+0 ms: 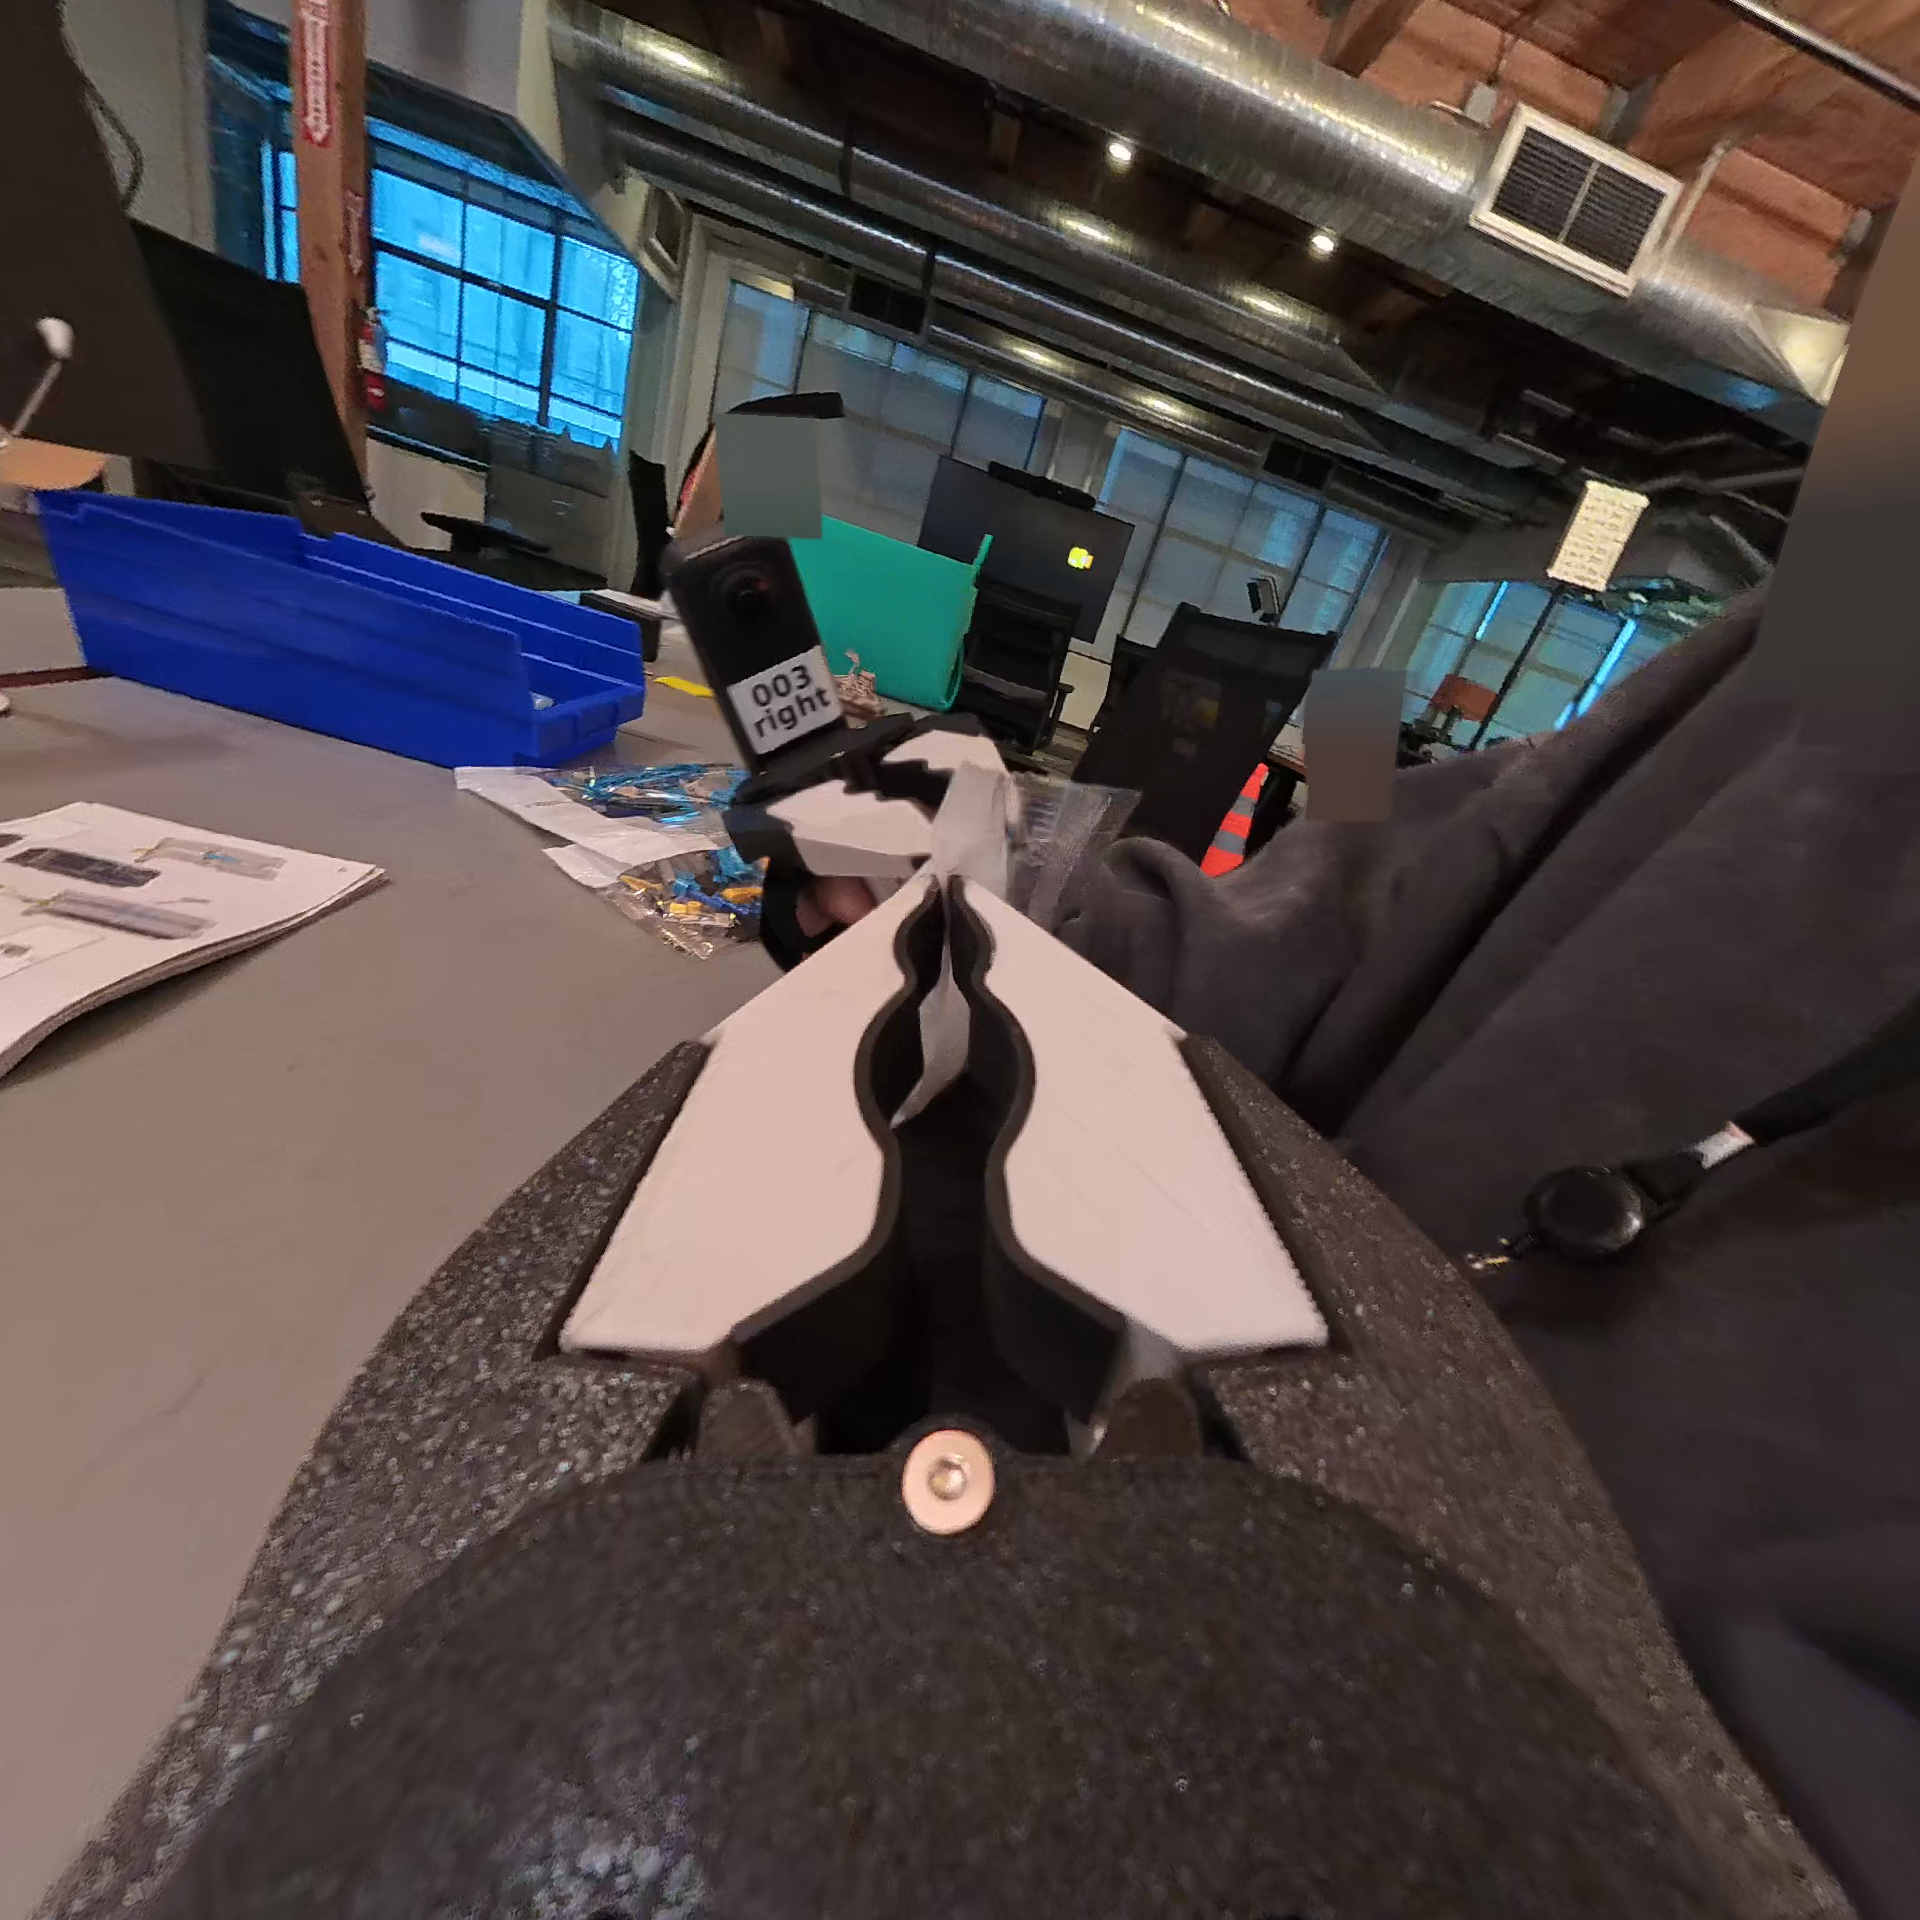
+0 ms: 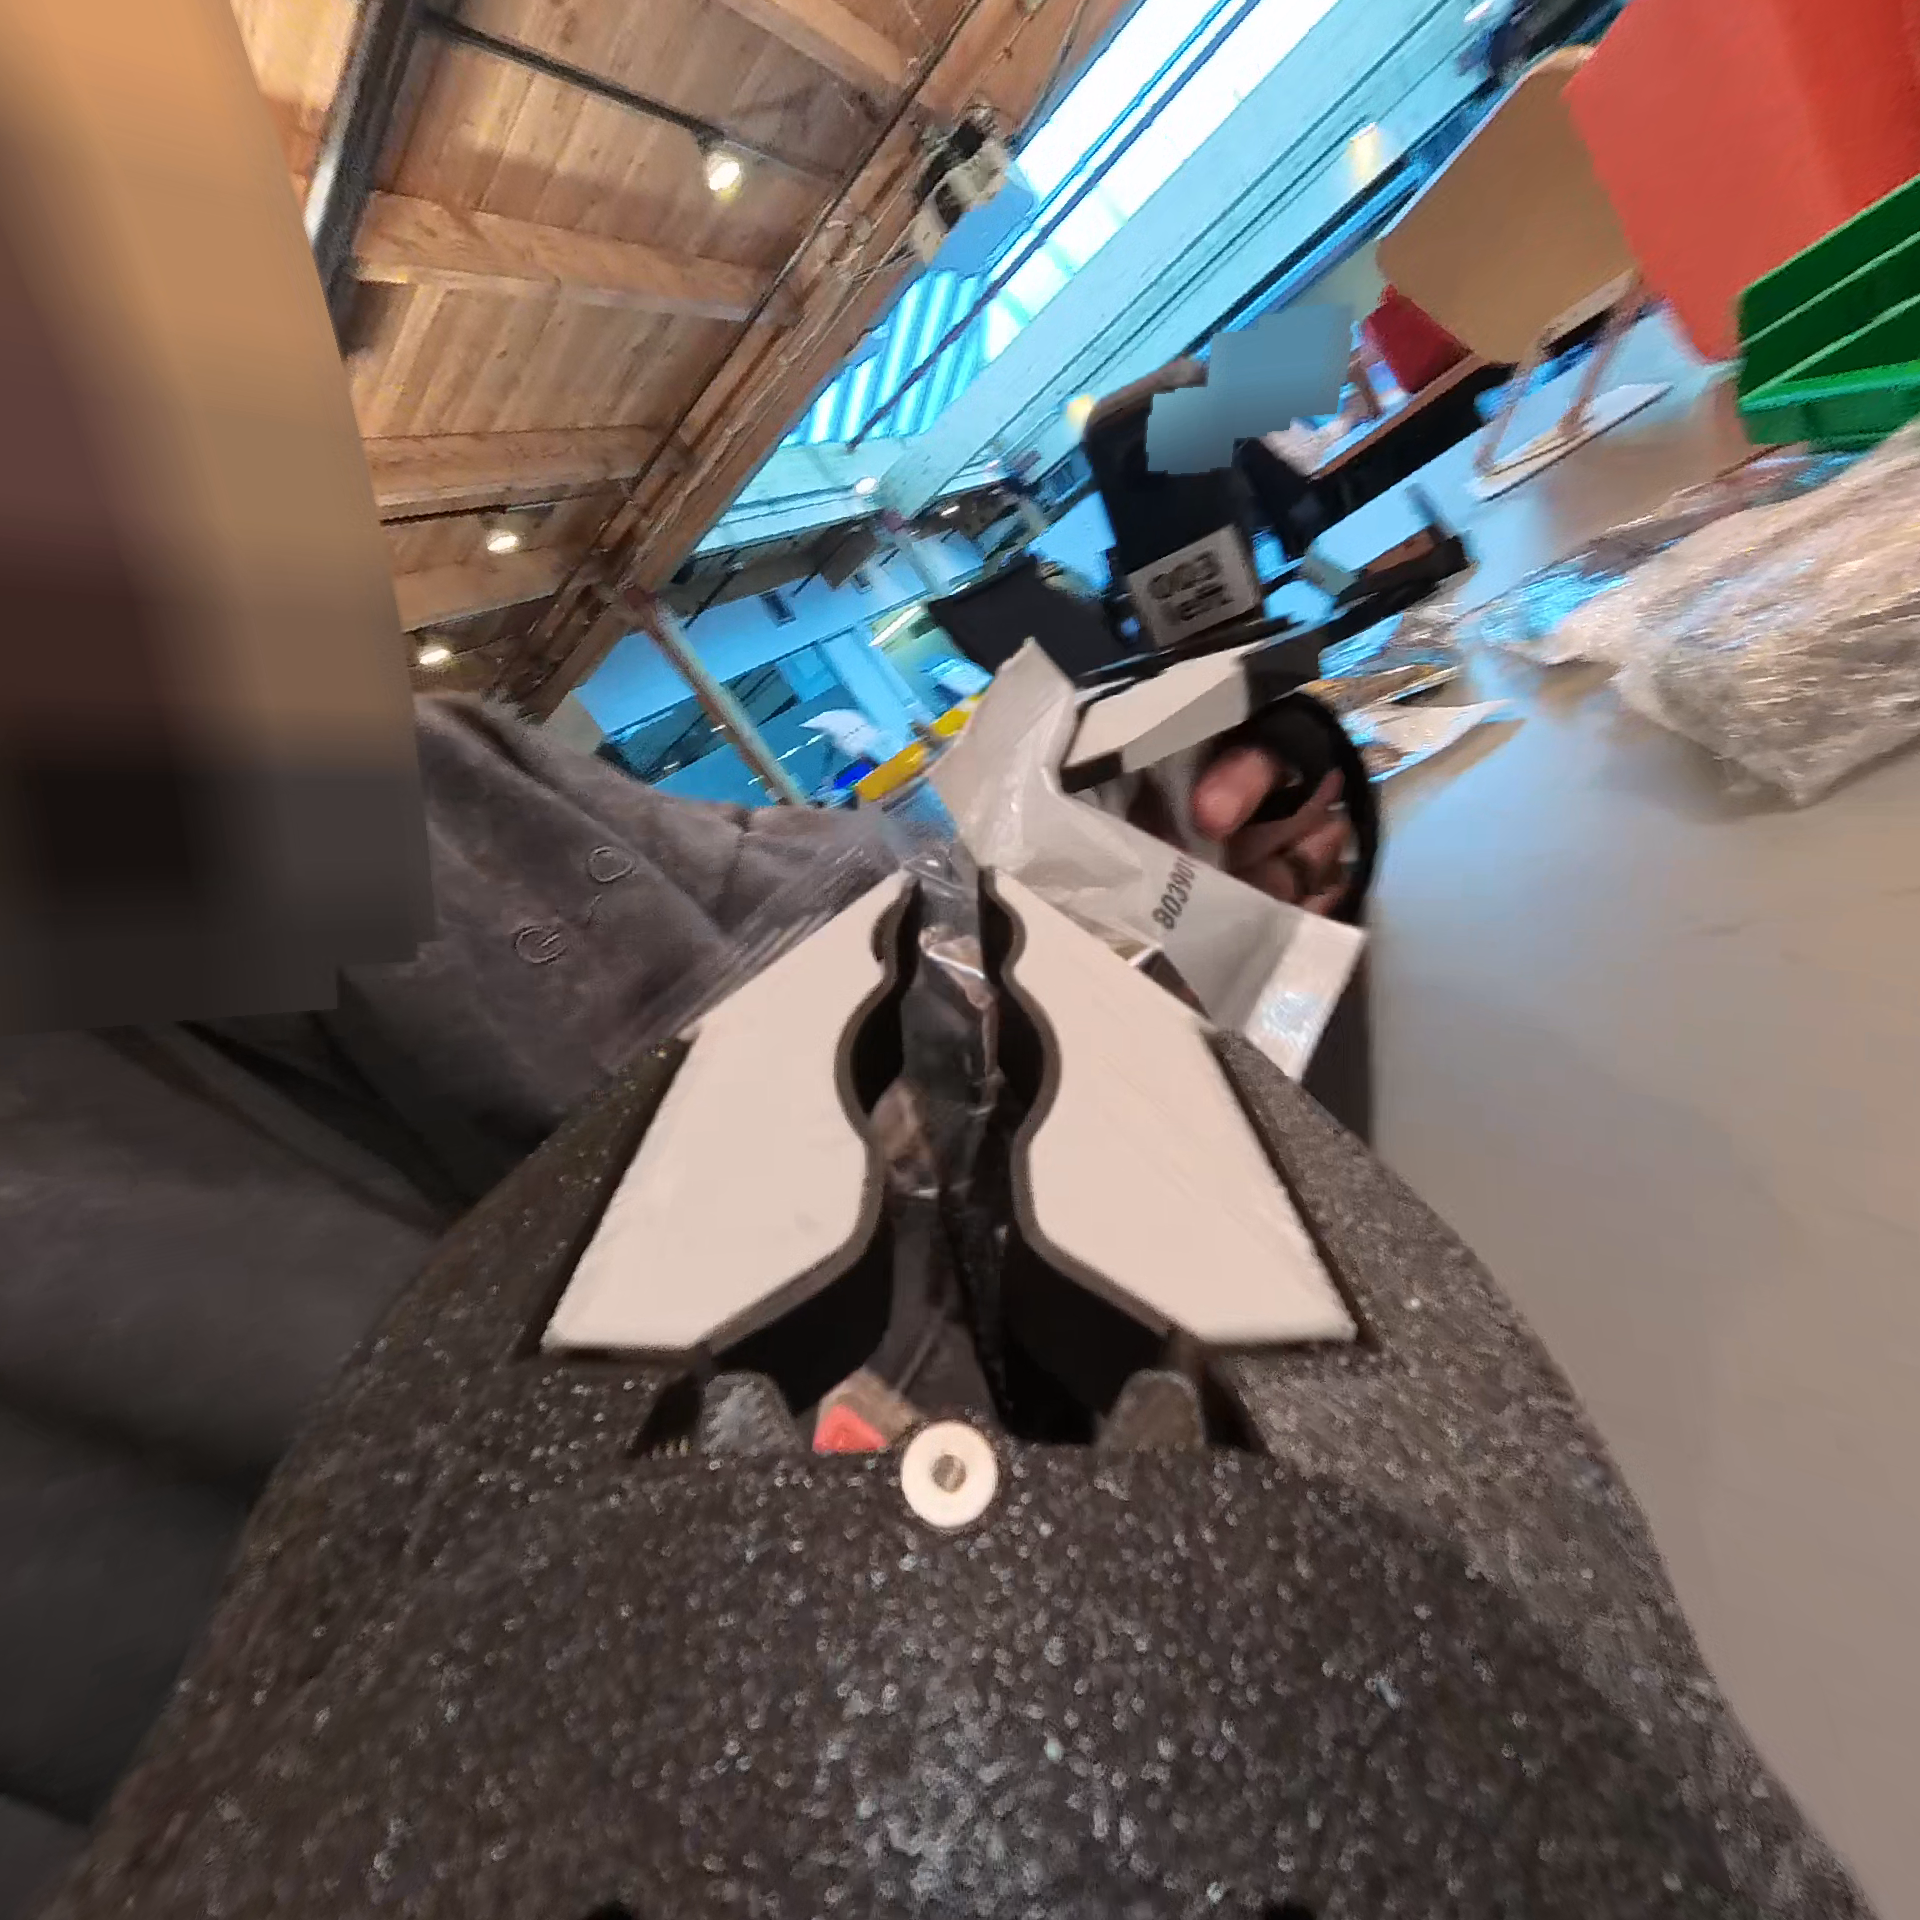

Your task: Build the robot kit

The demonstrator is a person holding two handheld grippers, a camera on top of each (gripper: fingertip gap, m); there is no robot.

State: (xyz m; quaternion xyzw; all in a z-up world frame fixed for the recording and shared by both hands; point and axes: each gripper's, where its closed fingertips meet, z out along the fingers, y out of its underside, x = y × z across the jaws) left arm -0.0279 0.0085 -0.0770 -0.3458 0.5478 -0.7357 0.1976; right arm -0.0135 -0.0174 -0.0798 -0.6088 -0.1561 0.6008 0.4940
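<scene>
My left gripper (image 1: 943, 891) is shut on the white part of a plastic bag (image 1: 982, 821). A strip of the bag runs back between its pads. The right wrist view shows the left gripper (image 2: 1075, 743) pinching the bag's white top (image 2: 1039, 810). My right gripper (image 2: 945, 888) faces it closely, with its fingertips slightly parted. The bag's clear crumpled film (image 2: 940, 977) lies between the fingertips, which do not press on it. In the left wrist view the right gripper (image 1: 925, 821) sits right at the bag. Both are held above the grey table (image 1: 312, 1143).
A blue bin (image 1: 343, 634), an open booklet (image 1: 156, 914) and bags of small blue and yellow parts (image 1: 665, 894) lie on the table. A person in a dark grey top (image 1: 1455, 987) is close by. A green bin (image 2: 1839, 343) and crumpled plastic wrap (image 2: 1766, 644) are at the far right. My left and right fingertips are right by each other.
</scene>
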